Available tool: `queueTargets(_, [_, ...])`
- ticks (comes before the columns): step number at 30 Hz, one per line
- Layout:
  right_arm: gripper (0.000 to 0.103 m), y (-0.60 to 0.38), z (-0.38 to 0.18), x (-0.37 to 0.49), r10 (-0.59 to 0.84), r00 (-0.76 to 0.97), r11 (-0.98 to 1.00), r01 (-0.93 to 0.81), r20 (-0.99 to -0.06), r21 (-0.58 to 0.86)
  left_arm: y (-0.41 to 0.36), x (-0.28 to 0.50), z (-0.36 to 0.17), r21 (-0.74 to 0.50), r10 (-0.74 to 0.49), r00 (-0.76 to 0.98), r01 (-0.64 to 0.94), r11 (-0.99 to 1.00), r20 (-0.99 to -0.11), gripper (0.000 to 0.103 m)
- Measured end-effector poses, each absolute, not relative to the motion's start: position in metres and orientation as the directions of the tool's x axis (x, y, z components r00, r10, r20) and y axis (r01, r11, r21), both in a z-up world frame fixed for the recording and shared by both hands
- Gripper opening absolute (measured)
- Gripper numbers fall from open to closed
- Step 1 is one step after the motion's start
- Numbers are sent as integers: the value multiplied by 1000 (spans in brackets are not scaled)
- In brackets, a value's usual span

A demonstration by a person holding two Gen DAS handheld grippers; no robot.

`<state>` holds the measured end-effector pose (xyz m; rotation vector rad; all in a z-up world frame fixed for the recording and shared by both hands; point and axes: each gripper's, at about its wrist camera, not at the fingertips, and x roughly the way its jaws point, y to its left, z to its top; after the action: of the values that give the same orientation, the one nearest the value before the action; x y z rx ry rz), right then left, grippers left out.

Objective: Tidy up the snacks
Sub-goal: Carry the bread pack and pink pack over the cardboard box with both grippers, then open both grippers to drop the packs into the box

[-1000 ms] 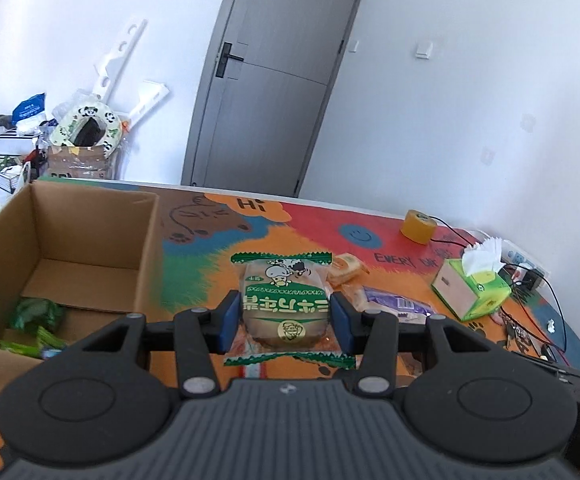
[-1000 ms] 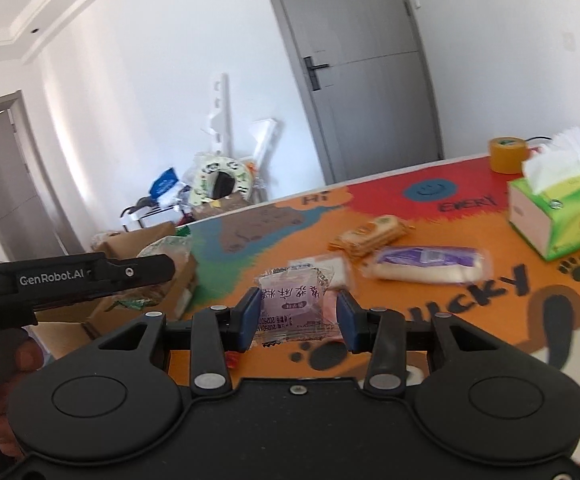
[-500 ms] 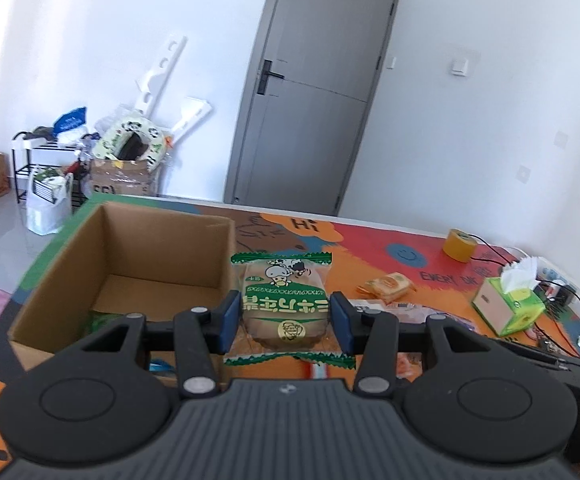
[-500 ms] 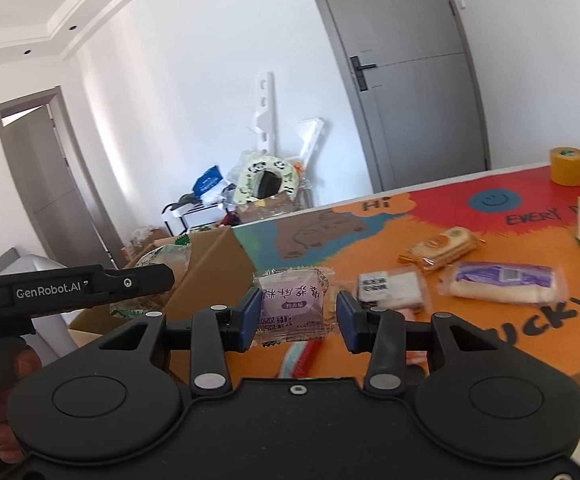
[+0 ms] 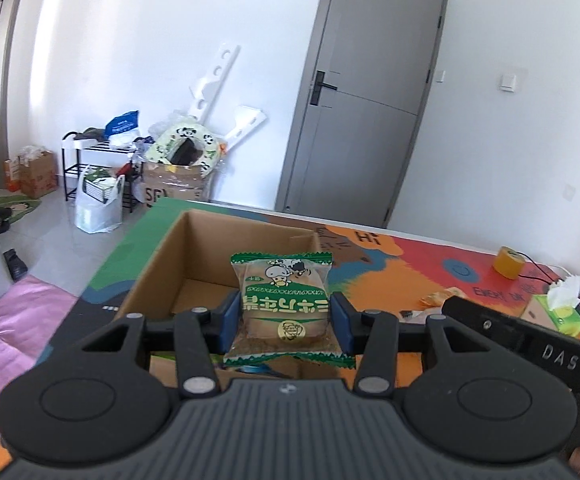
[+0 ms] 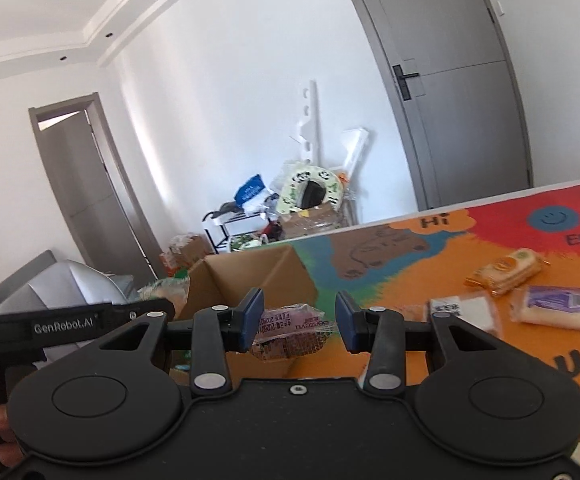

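My left gripper [image 5: 284, 322] is shut on a green-and-clear packaged cake [image 5: 282, 306] and holds it upright above the open cardboard box [image 5: 158, 264]. My right gripper [image 6: 297, 322] has its jaws spread wide. A pink snack packet [image 6: 290, 330] lies tilted between them, touching only the left pad, by the box's right wall [image 6: 290, 276]. The left gripper's body [image 6: 66, 324] shows at the left of the right wrist view, and the right gripper's body [image 5: 529, 344] at the right of the left wrist view.
On the colourful table mat [image 6: 409, 264] lie an orange snack packet [image 6: 505, 270], a purple packet [image 6: 565, 306] and a small white packet [image 6: 461, 310]. A yellow tape roll [image 5: 509, 262] and a green tissue box [image 5: 561, 310] stand at the far right. Clutter and a rack [image 5: 98, 168] stand on the floor beyond.
Both grippers moved left to the cardboard box. The right gripper's jaws opened and the pink packet tipped over between them. The left gripper kept its hold on the green cake.
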<state>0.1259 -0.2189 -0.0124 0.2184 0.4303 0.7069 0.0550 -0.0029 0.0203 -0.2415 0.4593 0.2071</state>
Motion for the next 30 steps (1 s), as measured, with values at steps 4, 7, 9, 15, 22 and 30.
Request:
queueTargets(4, [40, -208, -12, 129, 684, 662, 728, -595, -306, 341, 10, 54, 20, -187, 165, 871, -278, 942, -462, 47])
queueTargets(7, [40, -199, -13, 130, 691, 651, 722, -603, -316, 338, 19, 57, 17, -194, 175, 865, -295, 936, -471, 47])
queueTargets(9, [40, -193, -13, 131, 693, 645, 720, -607, -321, 336, 25, 59, 14, -201, 174, 861, -300, 932, -479, 47])
queueTargets(15, [40, -174, -8, 136, 698, 639, 716, -619, -322, 323, 38, 68, 5, -207, 168, 849, -306, 929, -501, 47])
queueTargets(22, [40, -158, 0, 142, 700, 638, 714, -634, -321, 296, 47, 75, 0, -190, 174, 829, -317, 929, -532, 55])
queueTargets(30, [40, -141, 16, 147, 716, 624, 697, -664, -313, 271, 55, 61, 7, -220, 180, 844, -328, 919, -506, 69])
